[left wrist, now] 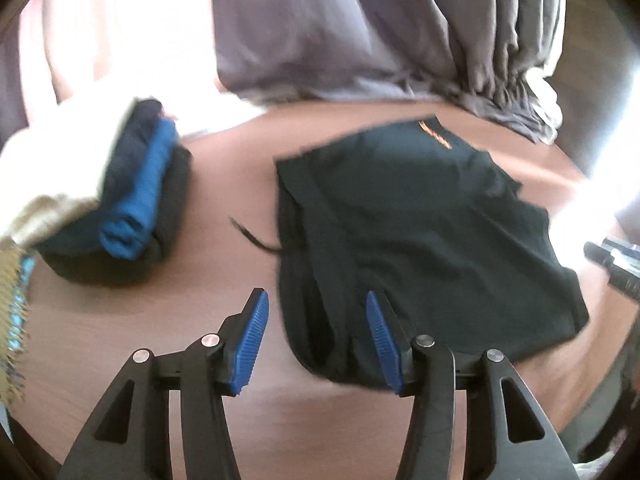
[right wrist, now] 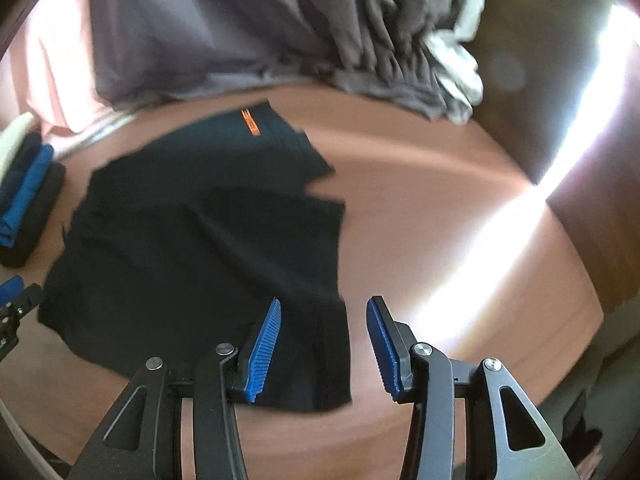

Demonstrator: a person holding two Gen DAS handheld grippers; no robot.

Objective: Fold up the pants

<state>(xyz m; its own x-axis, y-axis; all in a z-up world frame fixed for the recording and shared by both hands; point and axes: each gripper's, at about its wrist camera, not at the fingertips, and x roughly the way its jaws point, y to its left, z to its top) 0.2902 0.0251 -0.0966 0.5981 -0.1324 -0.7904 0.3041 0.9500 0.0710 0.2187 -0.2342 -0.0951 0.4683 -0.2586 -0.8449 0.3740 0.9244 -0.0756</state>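
Black pants [left wrist: 420, 232] with a small orange mark lie folded flat on the brown table [left wrist: 132, 320]; in the right wrist view the pants [right wrist: 192, 240] fill the left half. My left gripper [left wrist: 316, 300] hangs open above the pants' near left edge, nothing pressed between its blue pads. My right gripper [right wrist: 324, 304] is open too, over the pants' near right corner, which shows between its fingers without being clamped. The right gripper's tip [left wrist: 612, 260] peeks in at the left view's right edge, and the left gripper's tip [right wrist: 16, 300] at the right view's left edge.
A stack of folded clothes [left wrist: 136, 208], black, blue and cream, sits left of the pants. A grey garment pile [left wrist: 360, 40] lies along the table's far side with white cloth [right wrist: 456, 64] beside it. A bright sun streak [right wrist: 500, 240] crosses the table on the right.
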